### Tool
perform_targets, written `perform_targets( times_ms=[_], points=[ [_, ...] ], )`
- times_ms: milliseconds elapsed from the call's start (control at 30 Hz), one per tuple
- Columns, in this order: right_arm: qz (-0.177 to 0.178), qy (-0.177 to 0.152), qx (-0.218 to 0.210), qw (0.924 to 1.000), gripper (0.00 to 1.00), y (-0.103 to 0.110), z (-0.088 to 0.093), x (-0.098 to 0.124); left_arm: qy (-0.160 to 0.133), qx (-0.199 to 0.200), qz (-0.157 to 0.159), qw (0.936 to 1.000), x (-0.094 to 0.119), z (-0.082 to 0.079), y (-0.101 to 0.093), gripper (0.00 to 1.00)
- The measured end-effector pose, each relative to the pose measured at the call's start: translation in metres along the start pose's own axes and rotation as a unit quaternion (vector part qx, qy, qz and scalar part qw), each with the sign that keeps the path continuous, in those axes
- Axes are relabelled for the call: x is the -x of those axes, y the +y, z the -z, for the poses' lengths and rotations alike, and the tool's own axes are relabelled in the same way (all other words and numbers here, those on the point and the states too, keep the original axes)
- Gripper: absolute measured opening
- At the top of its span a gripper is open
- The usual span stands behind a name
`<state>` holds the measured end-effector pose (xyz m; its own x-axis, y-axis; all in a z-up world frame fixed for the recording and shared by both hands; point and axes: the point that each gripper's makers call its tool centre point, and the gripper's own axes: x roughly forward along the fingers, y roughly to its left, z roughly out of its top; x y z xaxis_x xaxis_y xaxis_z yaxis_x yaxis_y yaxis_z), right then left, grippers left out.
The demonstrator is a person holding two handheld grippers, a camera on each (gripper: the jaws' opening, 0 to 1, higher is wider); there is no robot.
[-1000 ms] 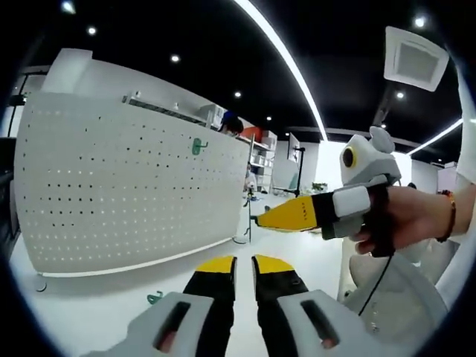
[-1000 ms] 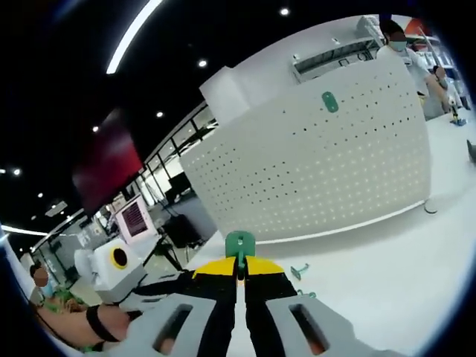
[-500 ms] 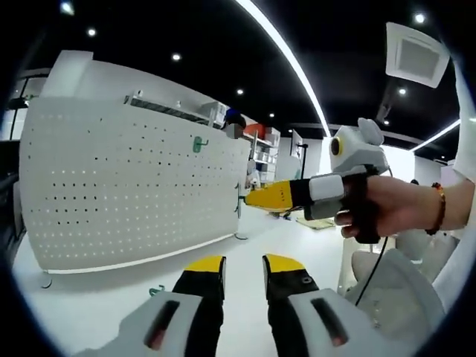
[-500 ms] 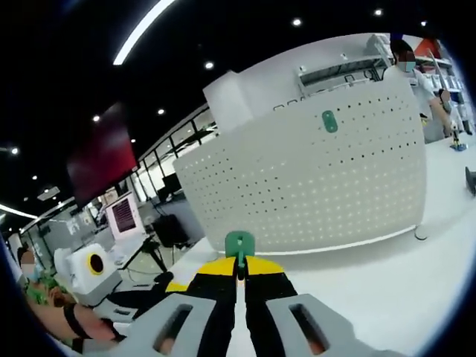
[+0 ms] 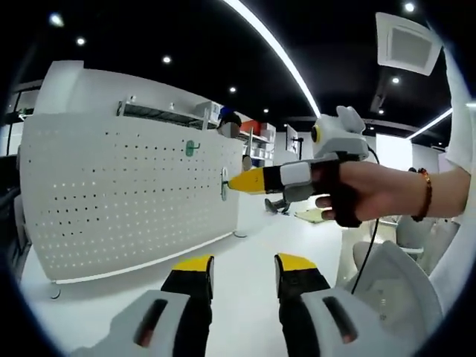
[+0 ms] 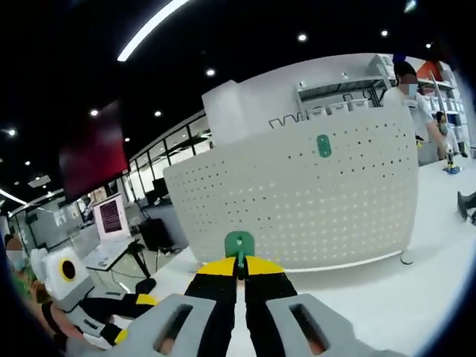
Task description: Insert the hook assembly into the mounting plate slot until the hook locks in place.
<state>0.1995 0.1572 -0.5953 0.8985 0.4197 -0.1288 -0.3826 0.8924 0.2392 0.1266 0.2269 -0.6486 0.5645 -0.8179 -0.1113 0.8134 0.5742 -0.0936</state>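
The right gripper [image 6: 240, 269] pinched a green hook [image 6: 239, 243] before the white pegboard [image 6: 297, 201]; the left gripper [image 5: 239, 269] stood open above the white table [image 5: 238, 245].

Dark ceiling [image 5: 149, 30], light strip [image 5: 271, 48]

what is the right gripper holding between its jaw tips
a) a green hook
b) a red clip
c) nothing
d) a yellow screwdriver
a: the right gripper has its jaws shut on a green hook, raised in front of the white pegboard.

Black ceiling [image 5: 223, 59] with strip light [image 5: 271, 48], white floor [image 5: 245, 245].
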Motion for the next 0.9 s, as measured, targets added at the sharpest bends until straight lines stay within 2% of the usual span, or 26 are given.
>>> perform_targets(
  times_ms=[200, 267, 400, 433, 633, 733, 900],
  points=[
    [0.007, -0.007, 0.010, 0.9999, 0.01, -0.002, -0.013, -0.006, 0.003, 0.002, -0.013, 0.9999, 0.009, 0.002, 0.008, 0.38],
    [0.014, -0.007, 0.026, 0.9995, 0.01, -0.005, -0.016, -0.008, 0.001, -0.002, -0.012, 0.9999, 0.012, 0.001, 0.008, 0.39],
    [0.019, -0.006, 0.020, 0.9996, 0.01, -0.007, -0.020, -0.014, -0.007, -0.003, -0.019, 0.9998, 0.016, -0.003, 0.011, 0.44],
    [0.026, -0.009, 0.036, 0.9990, 0.01, -0.008, -0.023, -0.015, -0.006, -0.004, -0.020, 0.9998, 0.016, -0.002, 0.012, 0.44],
    [0.028, -0.019, 0.028, 0.9990, 0.01, -0.010, -0.035, -0.024, 0.004, -0.012, -0.015, 0.9998, 0.019, 0.002, 0.011, 0.45],
    [0.036, -0.024, 0.040, 0.9983, 0.01, -0.012, -0.041, -0.028, 0.004, -0.010, -0.014, 0.9998, 0.019, 0.004, 0.011, 0.46],
    [0.046, -0.031, 0.047, 0.9974, 0.01, -0.019, -0.050, -0.036, 0.003, -0.008, -0.006, 1.0000, 0.016, 0.006, 0.009, 0.52]
  ],
)
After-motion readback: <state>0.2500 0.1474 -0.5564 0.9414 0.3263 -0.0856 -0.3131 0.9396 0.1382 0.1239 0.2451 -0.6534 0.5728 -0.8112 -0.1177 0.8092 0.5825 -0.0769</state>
